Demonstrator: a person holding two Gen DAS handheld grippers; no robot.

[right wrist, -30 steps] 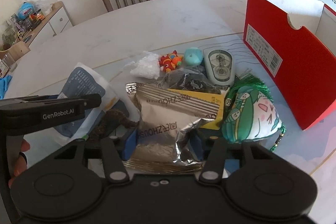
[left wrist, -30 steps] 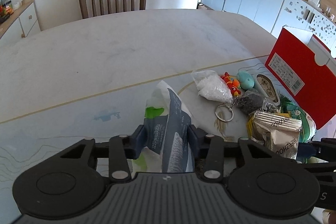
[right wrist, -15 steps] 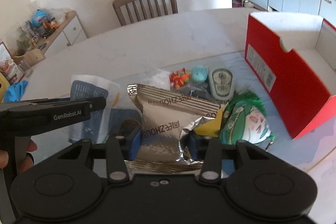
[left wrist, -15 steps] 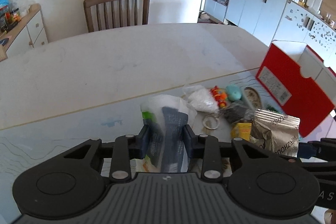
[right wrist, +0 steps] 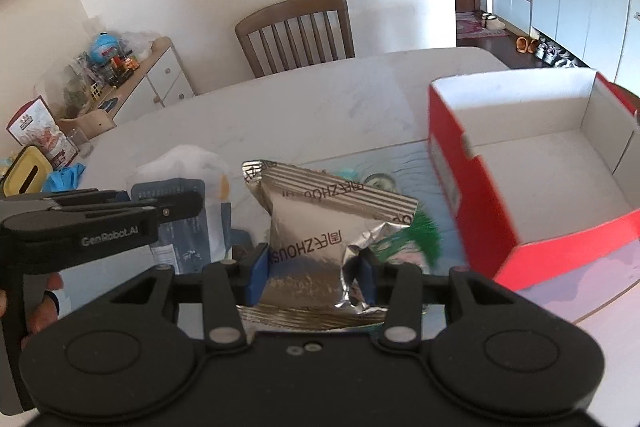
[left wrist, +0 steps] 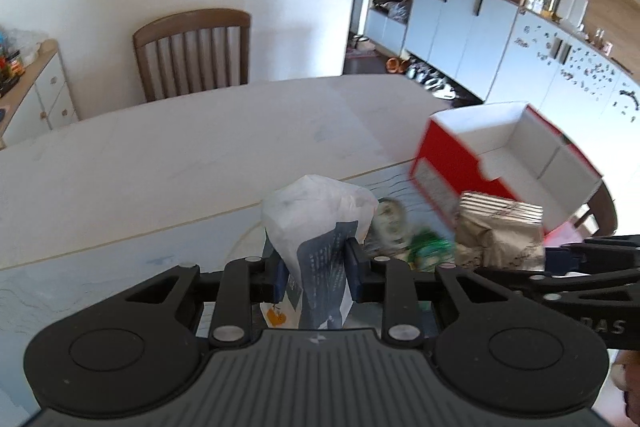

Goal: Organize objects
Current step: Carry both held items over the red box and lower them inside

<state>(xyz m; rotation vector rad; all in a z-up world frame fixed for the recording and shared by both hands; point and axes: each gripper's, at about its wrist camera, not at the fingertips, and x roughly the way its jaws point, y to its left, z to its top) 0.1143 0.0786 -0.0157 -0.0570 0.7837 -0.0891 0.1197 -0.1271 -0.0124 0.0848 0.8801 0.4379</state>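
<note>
As both packets now hang clear of the desk (right wrist: 320, 99) — a second ago they lay among the clutter — the sorting moves toward the one open red box (right wrist: 532, 187) at right. The left gripper (left wrist: 314, 267), its jaws just narrowed, clamps one white-and-blue bag (left wrist: 316, 227); the right gripper (right wrist: 312, 267), likewise tightened, clamps one silver foil packet (right wrist: 316, 223) — two grippers, two packets, one box.

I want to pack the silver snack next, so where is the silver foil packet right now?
The silver foil packet is clamped in the right gripper, held above the table's clutter, with the open red box to its right in the right wrist view.
</note>
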